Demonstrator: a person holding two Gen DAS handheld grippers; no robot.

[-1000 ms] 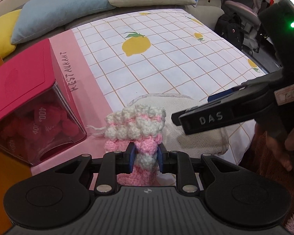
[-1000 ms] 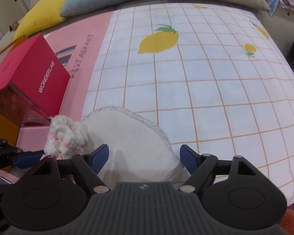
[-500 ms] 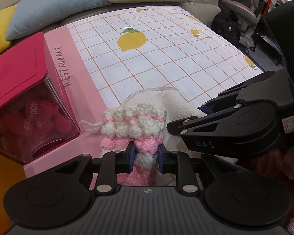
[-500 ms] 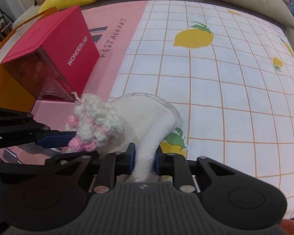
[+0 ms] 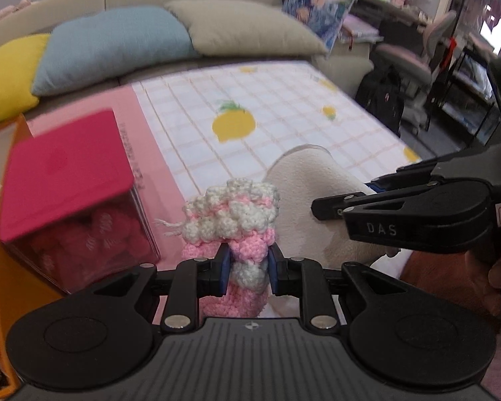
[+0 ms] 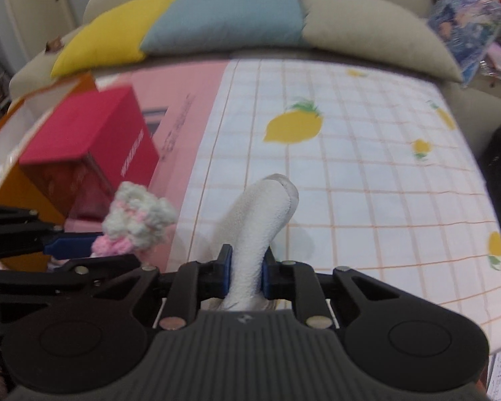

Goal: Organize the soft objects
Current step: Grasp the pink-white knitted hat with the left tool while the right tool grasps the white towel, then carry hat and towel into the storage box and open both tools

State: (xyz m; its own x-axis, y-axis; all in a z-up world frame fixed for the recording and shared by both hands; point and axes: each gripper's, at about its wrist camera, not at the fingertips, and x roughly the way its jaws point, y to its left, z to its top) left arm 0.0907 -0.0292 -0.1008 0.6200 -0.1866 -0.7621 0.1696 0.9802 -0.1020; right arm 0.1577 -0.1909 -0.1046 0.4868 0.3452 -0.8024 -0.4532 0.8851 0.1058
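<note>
- Crocheted pink-and-white piece (image 5: pixel 232 224): clamped in left gripper (image 5: pixel 247 264), lifted above the bedsheet (image 5: pixel 284 117).
- White fleece pad (image 6: pixel 260 220): clamped in right gripper (image 6: pixel 245 267), long axis toward 12 o'clock.
- Red-lidded box (image 5: pixel 63 173): 10 o'clock of left gripper, the nearer tool.

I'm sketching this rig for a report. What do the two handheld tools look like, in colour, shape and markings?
Both match: the left tool and right tool are matte black, with a ribbed grey body, two round discs at the sides, silver pivot screws and blue fingertips. The right tool, seen from the side, carries white "DAS" lettering and a white label. A bare hand holds it. No cables show.
</note>
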